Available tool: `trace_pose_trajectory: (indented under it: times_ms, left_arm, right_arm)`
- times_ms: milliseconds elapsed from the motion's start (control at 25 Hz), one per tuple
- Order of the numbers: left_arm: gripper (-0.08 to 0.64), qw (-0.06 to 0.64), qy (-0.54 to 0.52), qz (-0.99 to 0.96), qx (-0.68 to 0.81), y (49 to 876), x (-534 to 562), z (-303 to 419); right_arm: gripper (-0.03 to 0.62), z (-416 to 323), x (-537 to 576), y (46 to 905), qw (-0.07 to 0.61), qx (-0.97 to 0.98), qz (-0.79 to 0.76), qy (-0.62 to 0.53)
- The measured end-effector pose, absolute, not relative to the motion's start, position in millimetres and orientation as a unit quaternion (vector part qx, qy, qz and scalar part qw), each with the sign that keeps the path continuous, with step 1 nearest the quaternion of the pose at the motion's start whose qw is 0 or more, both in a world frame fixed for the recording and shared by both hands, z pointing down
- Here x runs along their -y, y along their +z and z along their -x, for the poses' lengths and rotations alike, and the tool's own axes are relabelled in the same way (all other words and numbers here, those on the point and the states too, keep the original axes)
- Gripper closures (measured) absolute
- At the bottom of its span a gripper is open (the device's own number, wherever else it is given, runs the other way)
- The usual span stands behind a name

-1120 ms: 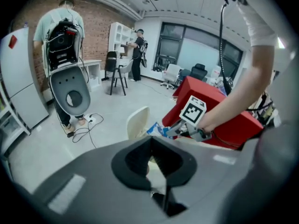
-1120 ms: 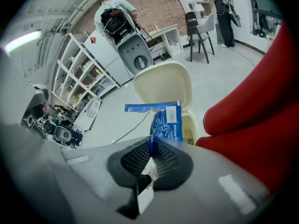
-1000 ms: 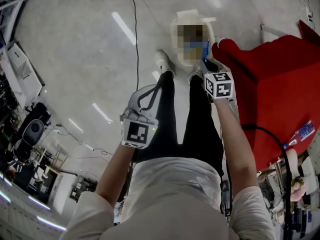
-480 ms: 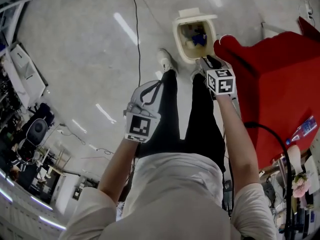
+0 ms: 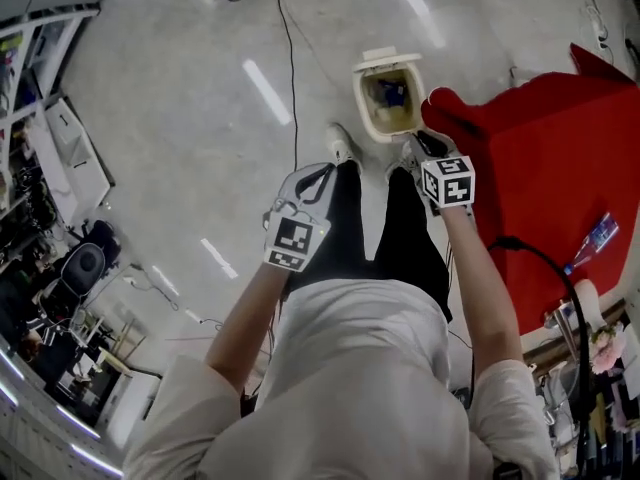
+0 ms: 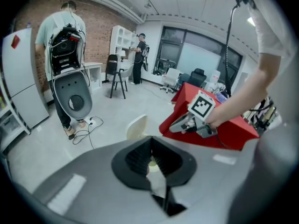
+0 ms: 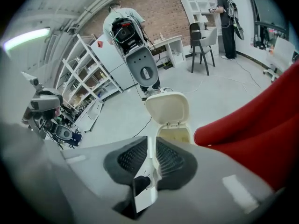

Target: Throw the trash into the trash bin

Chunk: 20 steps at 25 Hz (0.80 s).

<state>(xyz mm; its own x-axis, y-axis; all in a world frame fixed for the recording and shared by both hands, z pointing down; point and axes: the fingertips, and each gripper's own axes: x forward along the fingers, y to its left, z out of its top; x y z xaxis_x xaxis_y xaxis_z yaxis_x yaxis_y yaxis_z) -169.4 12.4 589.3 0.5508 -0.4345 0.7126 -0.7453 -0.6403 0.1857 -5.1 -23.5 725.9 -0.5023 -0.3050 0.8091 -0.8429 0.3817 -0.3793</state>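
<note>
Head view: blue trash inside bin; right gripper view: lid raised.

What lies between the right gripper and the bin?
Nothing, by the right gripper view: bin just beyond right gripper, whose empty jaws have just been closing.

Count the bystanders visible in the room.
2. One person stands at the left, back turned, with black gear on the back; another person stands farther off by the white shelves. More may be hidden.
</note>
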Motion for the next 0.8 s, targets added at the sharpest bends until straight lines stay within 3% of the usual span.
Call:
trace_pose_trajectory:
  times_ms: [320, 800]
  left_arm:
    - [0.554, 0.258, 0.311, -0.850, 0.337, 550.6, -9.2, 164.2]
    - [0.554, 0.292, 0.268, -0.861, 0.319, 496.0, -10.1, 152.4]
  right_arm:
    - [0.588, -7.9, 11.4, 641.1, 0.303, 0.775, -0.384, 0.400]
    - [0.591, -12.3, -10.5, 525.6, 0.225, 0.827, -0.372, 0.357]
